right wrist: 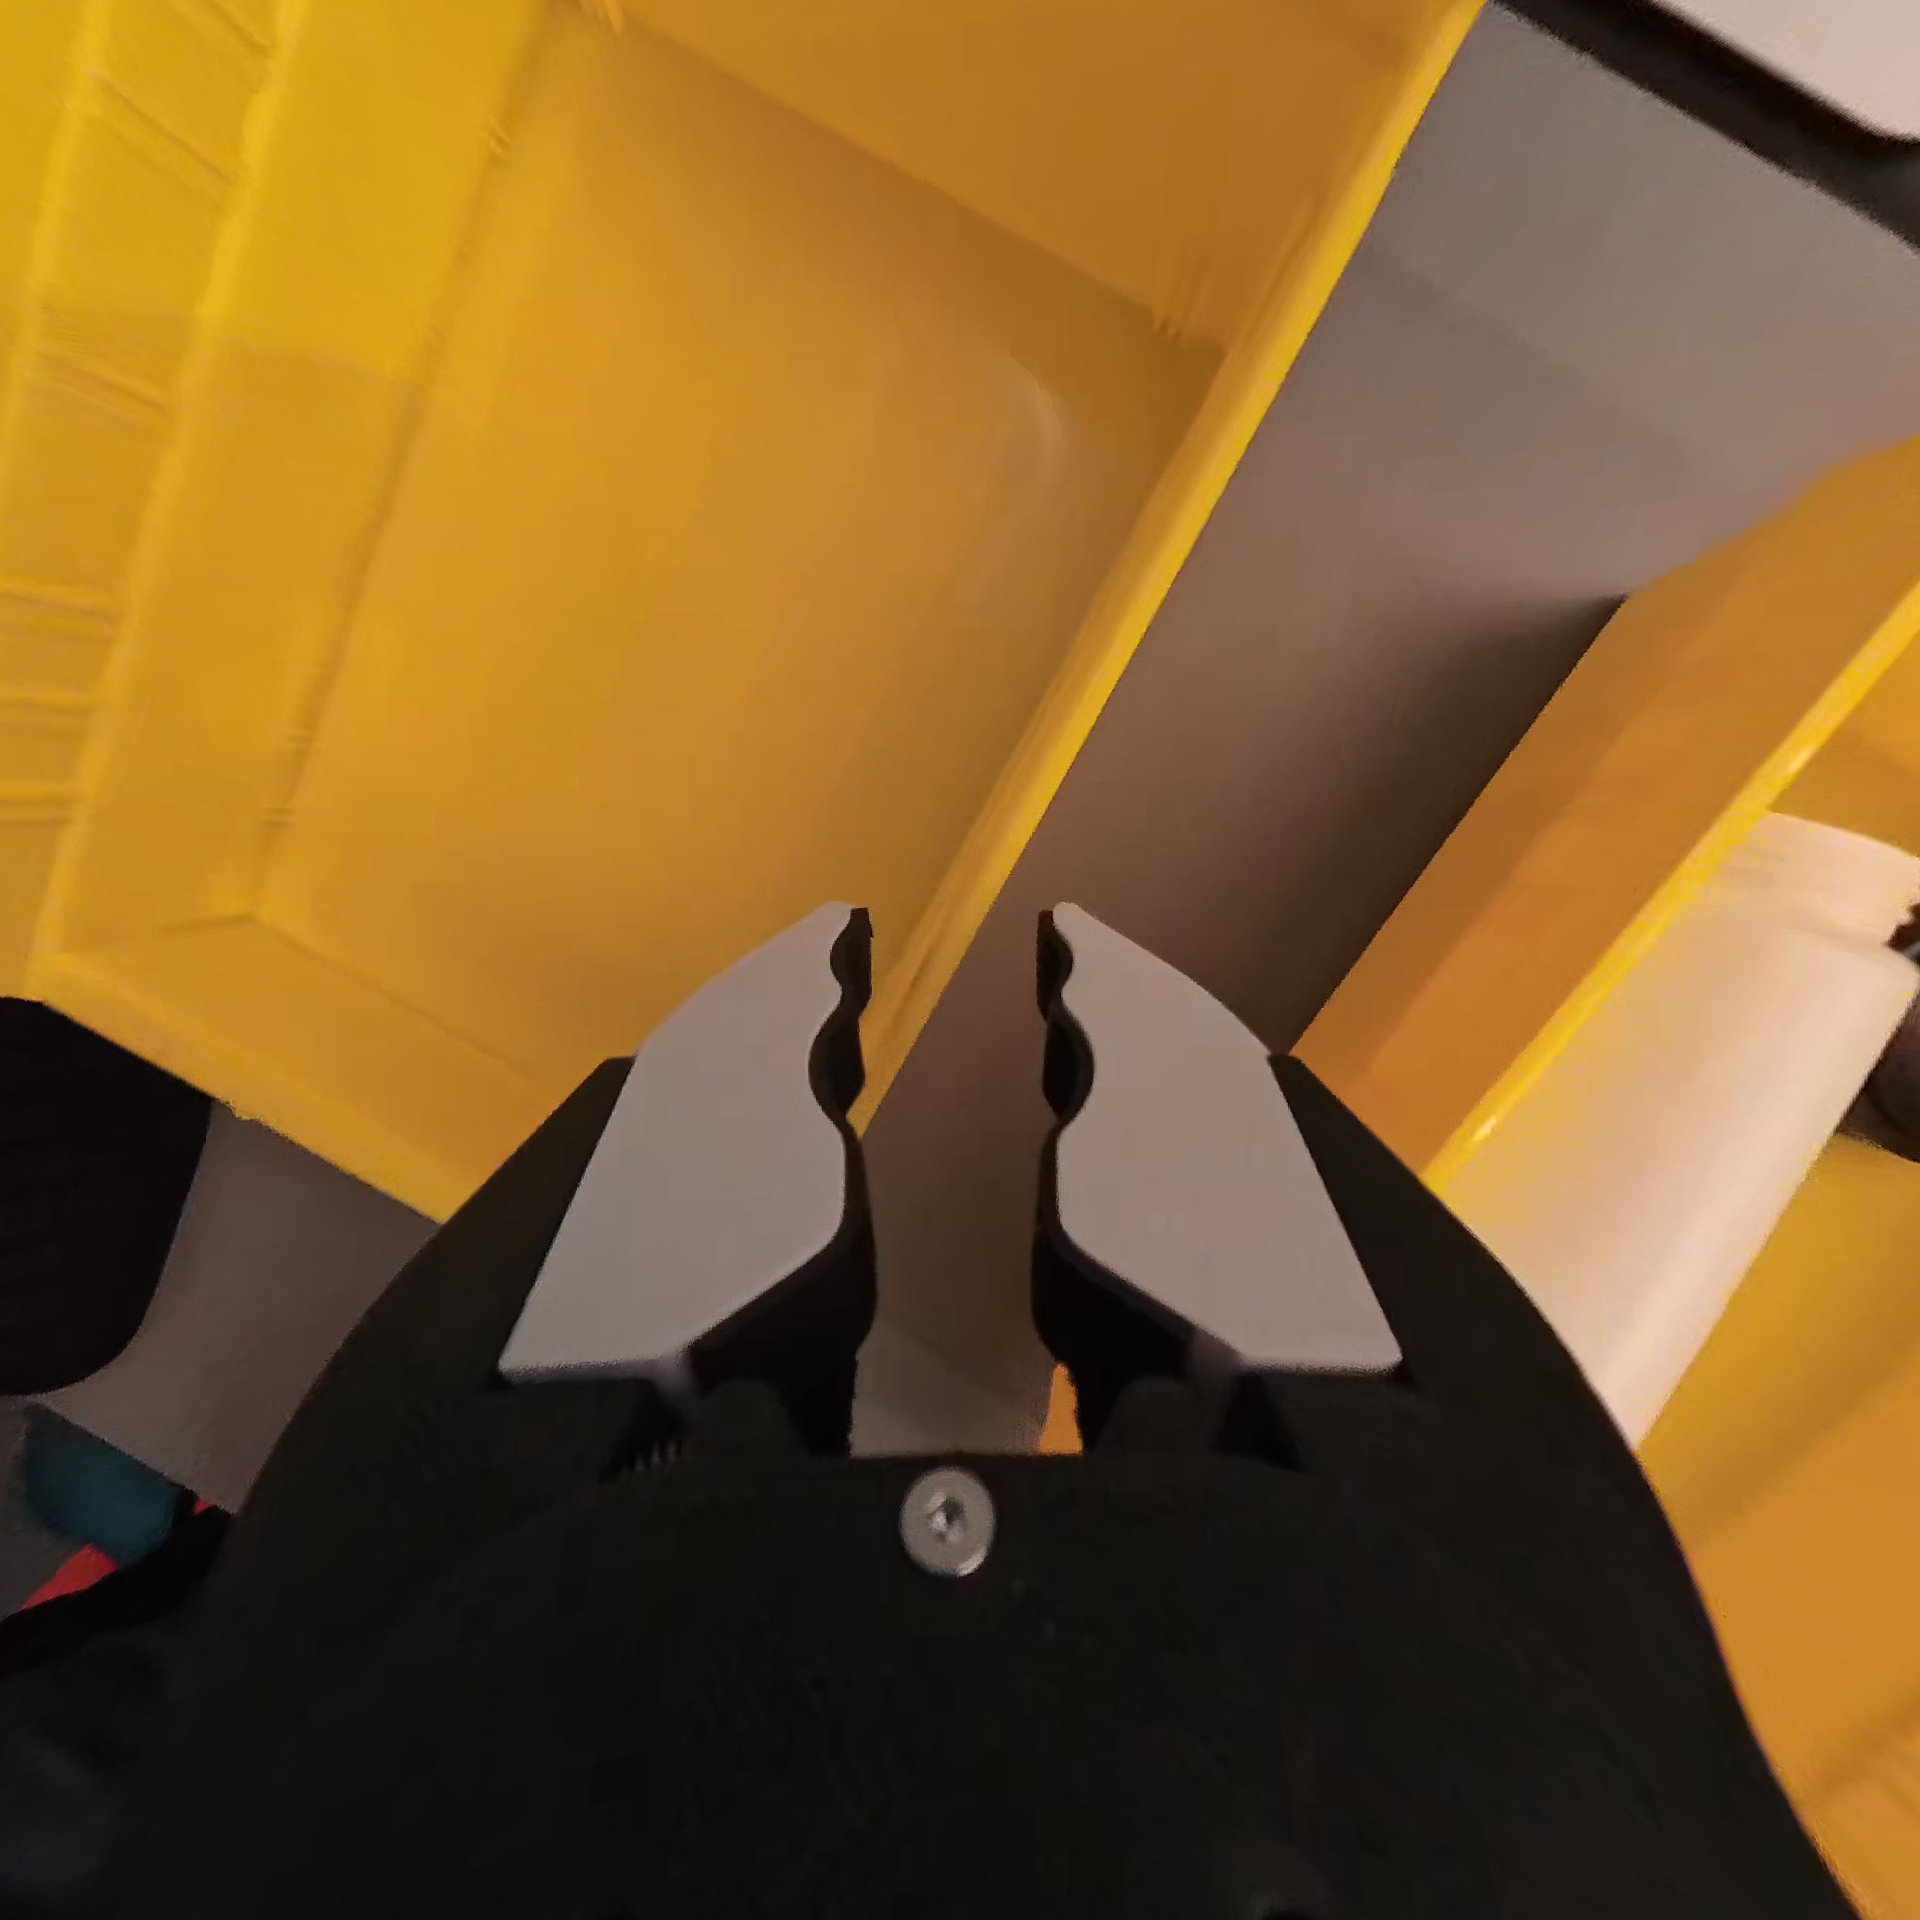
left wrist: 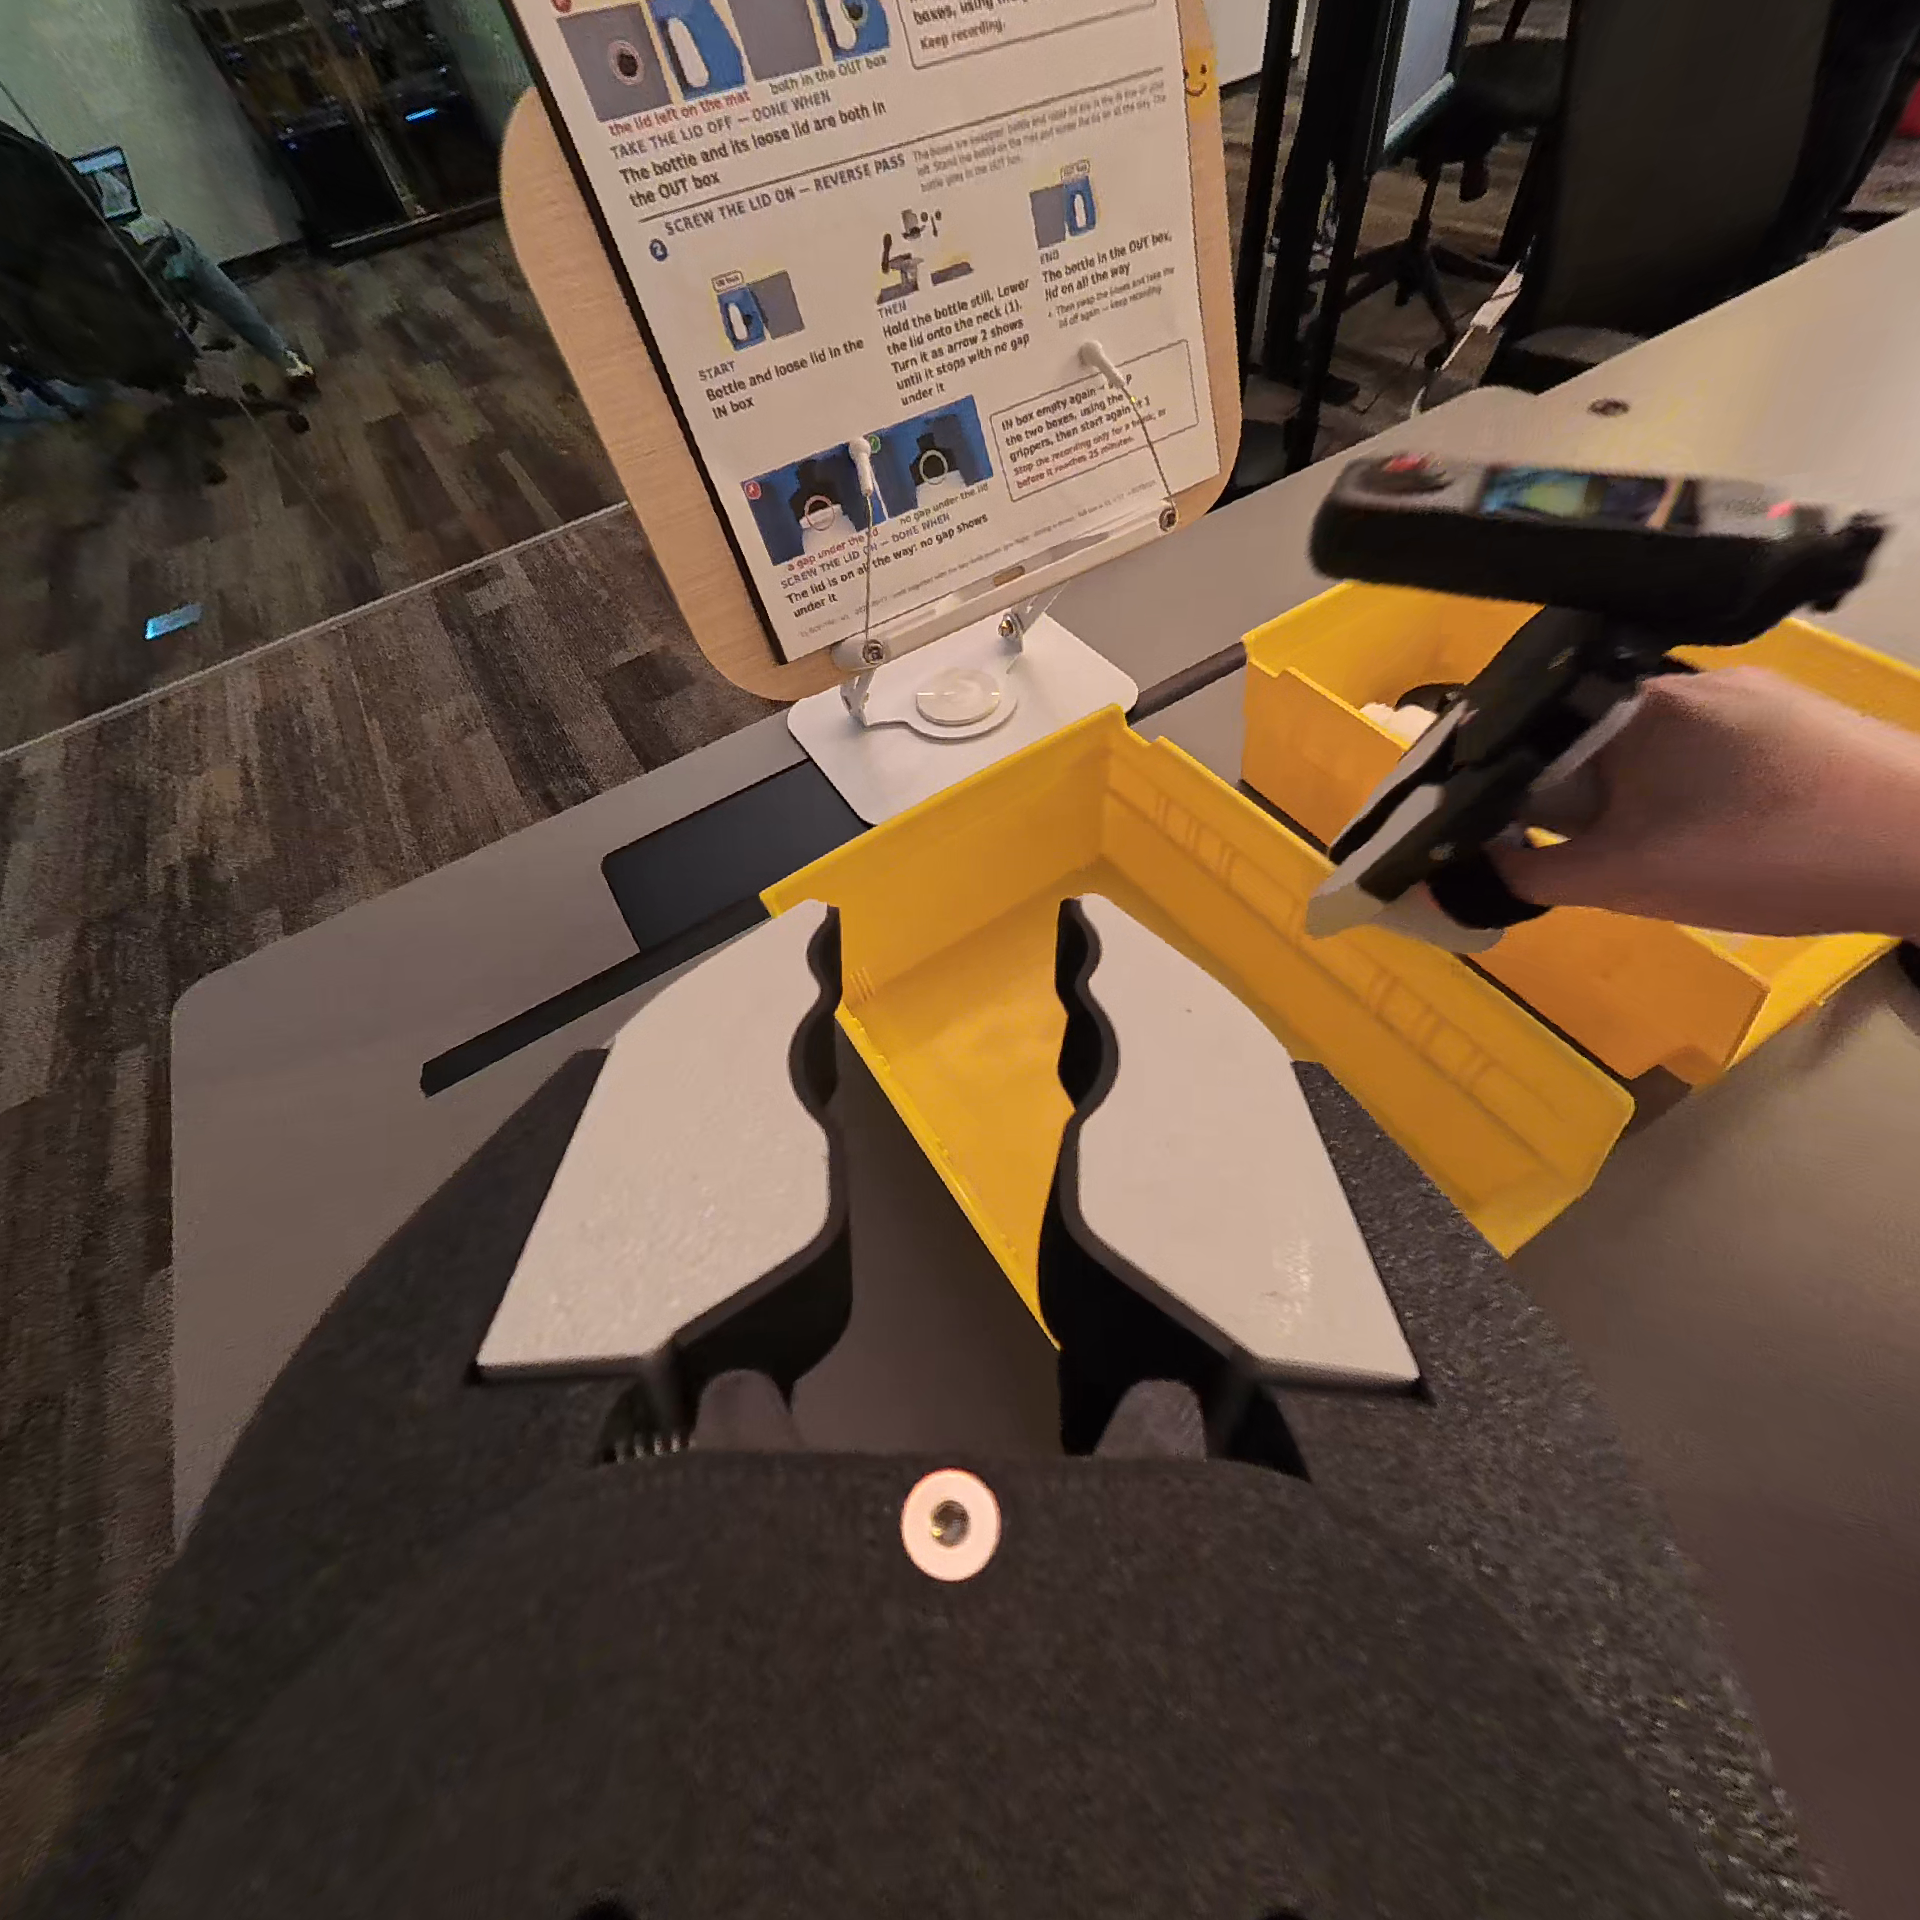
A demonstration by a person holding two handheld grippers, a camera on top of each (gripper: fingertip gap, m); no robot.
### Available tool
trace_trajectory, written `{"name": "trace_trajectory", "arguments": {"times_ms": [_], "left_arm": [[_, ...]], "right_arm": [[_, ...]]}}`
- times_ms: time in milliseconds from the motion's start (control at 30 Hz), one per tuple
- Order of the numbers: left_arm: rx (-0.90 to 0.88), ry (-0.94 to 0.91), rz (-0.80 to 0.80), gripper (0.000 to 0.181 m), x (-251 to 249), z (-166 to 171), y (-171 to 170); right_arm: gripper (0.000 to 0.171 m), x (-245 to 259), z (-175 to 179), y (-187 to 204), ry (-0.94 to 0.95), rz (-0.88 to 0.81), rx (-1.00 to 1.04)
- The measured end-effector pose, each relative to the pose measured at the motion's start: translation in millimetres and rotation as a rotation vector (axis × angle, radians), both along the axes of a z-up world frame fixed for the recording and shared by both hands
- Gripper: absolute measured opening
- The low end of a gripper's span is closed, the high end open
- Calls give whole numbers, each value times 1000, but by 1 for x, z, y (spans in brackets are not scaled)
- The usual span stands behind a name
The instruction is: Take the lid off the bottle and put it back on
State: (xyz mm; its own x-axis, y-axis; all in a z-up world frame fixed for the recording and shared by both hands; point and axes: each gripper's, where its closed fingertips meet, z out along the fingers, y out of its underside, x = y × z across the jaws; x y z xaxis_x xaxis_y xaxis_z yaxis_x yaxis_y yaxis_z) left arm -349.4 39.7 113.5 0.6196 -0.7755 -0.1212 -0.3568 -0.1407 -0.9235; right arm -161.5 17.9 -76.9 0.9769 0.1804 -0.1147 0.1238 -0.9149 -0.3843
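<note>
The left gripper (left wrist: 945, 1023) hangs nearest, its jaws parted and holding nothing, over the near corner of an empty yellow bin (left wrist: 1382, 1049) on the grey surface (left wrist: 343, 1049). At two o'clock, the right gripper (left wrist: 1351, 894), gripped by a hand (left wrist: 1745, 800), also stands apart and empty, between the two bins. Beyond it, at three o'clock in the right wrist view, the white bottle (right wrist: 1704, 1101) lies in the second yellow bin (right wrist: 1621, 727); its lid is not clearly visible. This looks like the reach: next, the right gripper must swing toward the bottle and close on its body.
</note>
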Motion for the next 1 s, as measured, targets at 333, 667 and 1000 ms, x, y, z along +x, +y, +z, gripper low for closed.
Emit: {"name": "trace_trajectory", "arguments": {"times_ms": [333,667,1000], "left_arm": [[-3,-44,-1,39,-7,6,0],[44,-155,50,56,-12,34,-15],[81,-452,-26,69,-30,84,-58]], "right_arm": [[7,-5,-51,20,38,-113,-221],[6,-15,-5,15,-38,35,-407],[6,102,157,-16,-6,-80,-192]]}}
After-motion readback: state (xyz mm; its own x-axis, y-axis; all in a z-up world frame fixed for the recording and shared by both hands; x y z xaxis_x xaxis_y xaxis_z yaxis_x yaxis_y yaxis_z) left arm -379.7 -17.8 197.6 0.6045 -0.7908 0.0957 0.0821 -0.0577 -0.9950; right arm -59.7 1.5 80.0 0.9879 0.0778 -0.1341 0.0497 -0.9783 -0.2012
